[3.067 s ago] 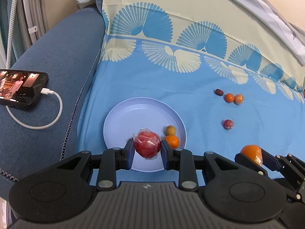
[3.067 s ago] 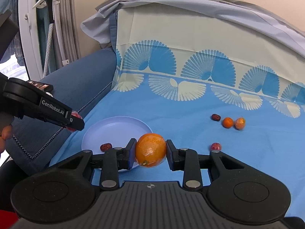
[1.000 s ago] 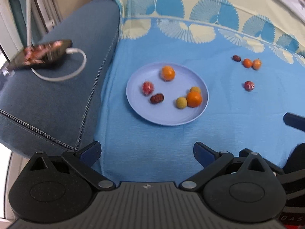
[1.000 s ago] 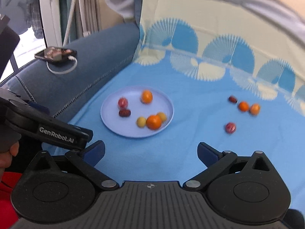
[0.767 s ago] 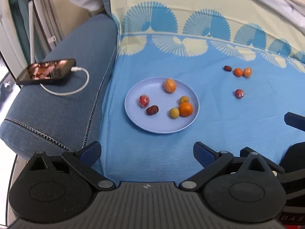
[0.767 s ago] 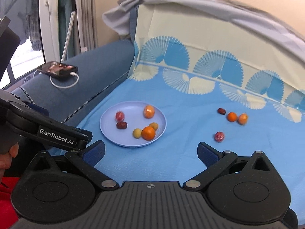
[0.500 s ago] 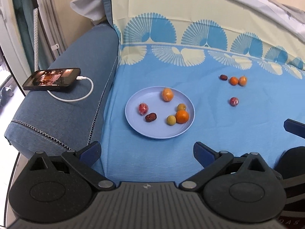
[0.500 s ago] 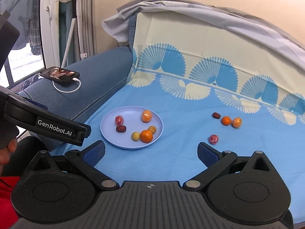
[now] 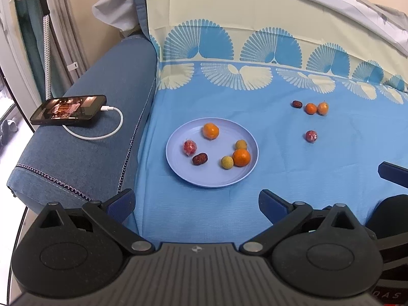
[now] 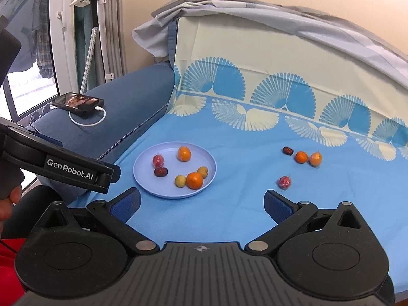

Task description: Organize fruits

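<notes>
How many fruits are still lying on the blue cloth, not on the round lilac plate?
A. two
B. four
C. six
B: off the round lilac plate lie a dark red date, two small oranges and a wrapped red fruit on the blue cloth.

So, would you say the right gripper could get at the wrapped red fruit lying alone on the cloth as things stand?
Probably yes. The right gripper is open and empty, and the wrapped red fruit lies just ahead of its right finger, apart from the other loose fruit, with only bare blue cloth between.
</notes>
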